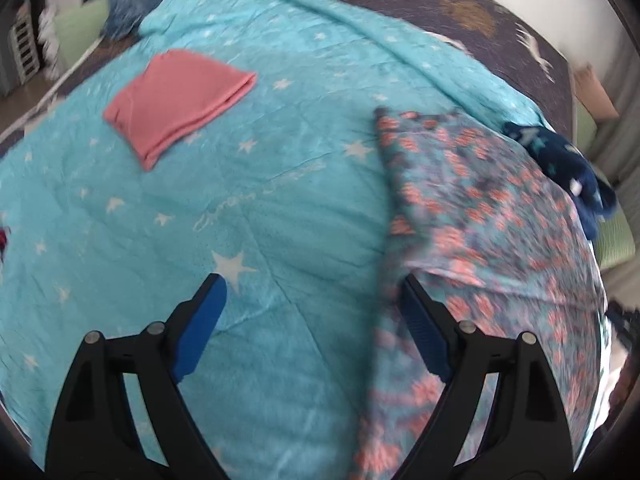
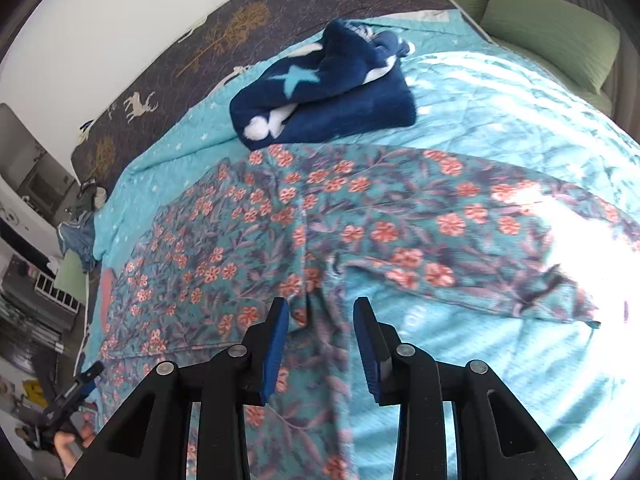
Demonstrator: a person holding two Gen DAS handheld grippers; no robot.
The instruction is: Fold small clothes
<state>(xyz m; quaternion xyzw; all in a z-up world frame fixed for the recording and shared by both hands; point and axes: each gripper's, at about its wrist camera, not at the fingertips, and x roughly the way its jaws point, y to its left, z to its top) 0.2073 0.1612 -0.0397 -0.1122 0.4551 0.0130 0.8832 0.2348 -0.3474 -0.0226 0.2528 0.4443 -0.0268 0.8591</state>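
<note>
A teal garment with pink flowers (image 2: 360,216) lies spread on the turquoise star blanket (image 2: 500,100); it also shows at the right of the left wrist view (image 1: 492,216). My left gripper (image 1: 312,284) is open above the blanket, its right finger at the garment's left edge. My right gripper (image 2: 322,304) is open over the garment's crotch and one leg, jaws astride a fold of the cloth. A folded pink piece (image 1: 180,100) lies on the blanket at the far left. The left gripper also shows small at the lower left of the right wrist view (image 2: 90,376).
A crumpled dark blue fleece with stars (image 2: 324,84) lies beyond the floral garment. A dark bedspread with deer (image 2: 224,36) lies beneath the blanket. Green cushions (image 2: 552,28) sit at the bed's edge. Blue denim (image 1: 128,0) lies at the far corner.
</note>
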